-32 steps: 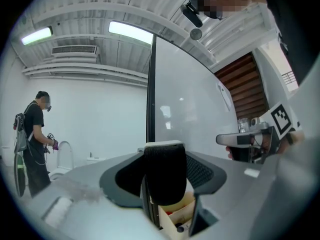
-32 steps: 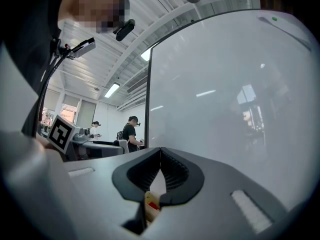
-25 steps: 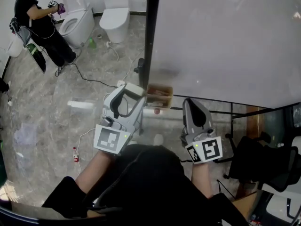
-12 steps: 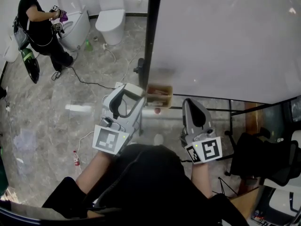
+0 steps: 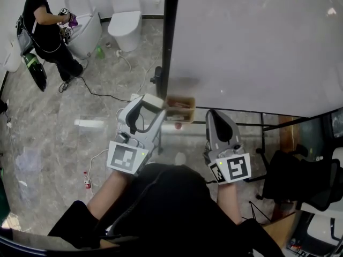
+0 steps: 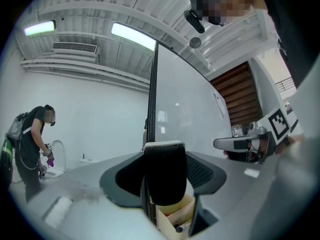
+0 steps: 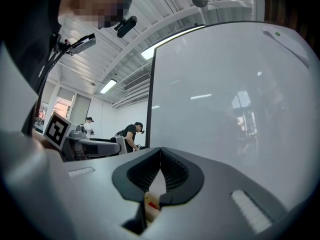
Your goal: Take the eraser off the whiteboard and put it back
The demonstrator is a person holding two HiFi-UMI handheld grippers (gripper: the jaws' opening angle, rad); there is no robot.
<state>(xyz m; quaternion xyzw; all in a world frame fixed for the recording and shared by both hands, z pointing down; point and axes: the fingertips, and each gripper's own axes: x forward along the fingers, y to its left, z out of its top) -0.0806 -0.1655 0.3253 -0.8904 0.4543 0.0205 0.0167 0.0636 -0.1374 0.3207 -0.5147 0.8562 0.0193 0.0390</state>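
Note:
The eraser [image 6: 165,176], a dark felt block with a pale back, stands upright between the jaws of my left gripper [image 6: 165,156], which is shut on it. In the head view the left gripper [image 5: 150,105] holds the eraser [image 5: 153,101] just left of the whiteboard's [image 5: 257,42] black edge post [image 5: 170,36], beside a tan marker box [image 5: 180,107] that hangs at the board's lower corner. My right gripper [image 5: 213,116] is shut and empty, pointing at the board's bottom rail; its tips meet in the right gripper view [image 7: 160,153].
A person [image 5: 45,31] stands at two white toilets [image 5: 124,20] at the far left. A cable [image 5: 107,92] and a small bottle [image 5: 86,178] lie on the marble floor. A black office chair [image 5: 300,183] stands at the lower right.
Both grippers have stayed where they were, the eraser still in the left one. The person in the background has shifted a little by the toilet.

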